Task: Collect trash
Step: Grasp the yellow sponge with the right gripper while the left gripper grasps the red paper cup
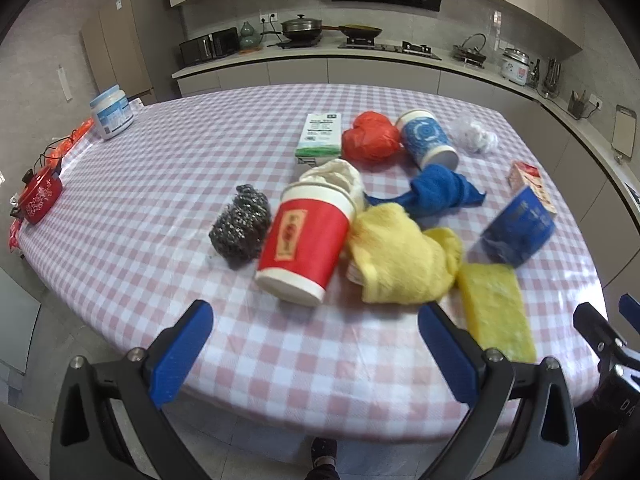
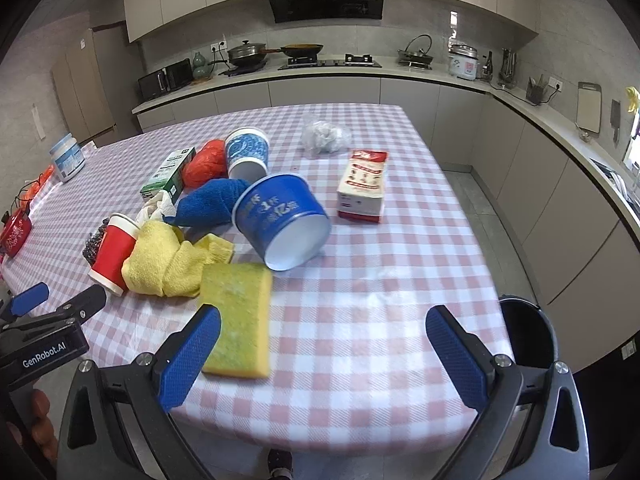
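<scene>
White "GenRobot.AI" lettering marks the left claw [image 2: 52, 300]; both it and the right claw [image 2: 324, 344] hang spread and empty. Trash litters the checked desk [image 2: 360, 320]: red cup [image 1: 304, 240], blue bowl [image 2: 284, 224] bearing Chinese characters.
</scene>
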The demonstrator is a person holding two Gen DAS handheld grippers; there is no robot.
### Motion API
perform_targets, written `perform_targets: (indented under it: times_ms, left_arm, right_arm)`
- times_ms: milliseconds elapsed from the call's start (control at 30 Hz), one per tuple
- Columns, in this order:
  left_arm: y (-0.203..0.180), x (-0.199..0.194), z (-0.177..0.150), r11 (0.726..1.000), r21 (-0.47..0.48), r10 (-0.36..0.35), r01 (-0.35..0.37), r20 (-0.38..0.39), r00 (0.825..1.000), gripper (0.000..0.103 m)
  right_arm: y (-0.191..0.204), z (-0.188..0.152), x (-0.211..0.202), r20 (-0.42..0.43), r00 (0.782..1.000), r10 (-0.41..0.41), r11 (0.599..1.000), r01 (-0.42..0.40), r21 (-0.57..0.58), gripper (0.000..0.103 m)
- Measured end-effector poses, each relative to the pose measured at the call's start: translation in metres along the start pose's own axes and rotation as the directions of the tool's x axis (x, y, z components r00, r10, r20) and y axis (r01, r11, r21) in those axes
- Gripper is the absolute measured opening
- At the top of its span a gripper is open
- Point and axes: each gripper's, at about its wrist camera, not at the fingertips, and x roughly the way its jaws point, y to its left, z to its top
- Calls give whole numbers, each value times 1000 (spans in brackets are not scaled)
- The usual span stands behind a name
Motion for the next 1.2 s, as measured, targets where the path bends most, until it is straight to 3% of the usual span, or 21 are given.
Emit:
perform_targets:
  times_ms: [400,633,767,867,1100,1200]
  left_arm:
    - [19,32,7,1000,10,-17,17,-25,1000,102]
    - [25,42,12,999,24,-30,30,-16,999,102]
    - [28,48,14,999,28,-40,41,-26,999,102]
    - [29,51,15,998,34,-48,49,-26,998,102]
    - [27,60,18,996,56,-73,74,-34,997,102]
    - [27,65,21,994,59,-86,89,-37,996,96]
  right_arm:
    - [47,-4,53,-67,998,21,999,-24,-43,101]
    - [53,-12,76,-120,993,-2,999,-4,-45,98]
    - [61,-16,83,-149,989,-11,998,1,-67,81]
    - [65,-14,79,-135,991,0,997,-9,-72,59]
    - [64,-7,70,-104,992,64,998,-66,-20,56]
    - [64,-4,67,-93,993,72,997,-73,-11,56]
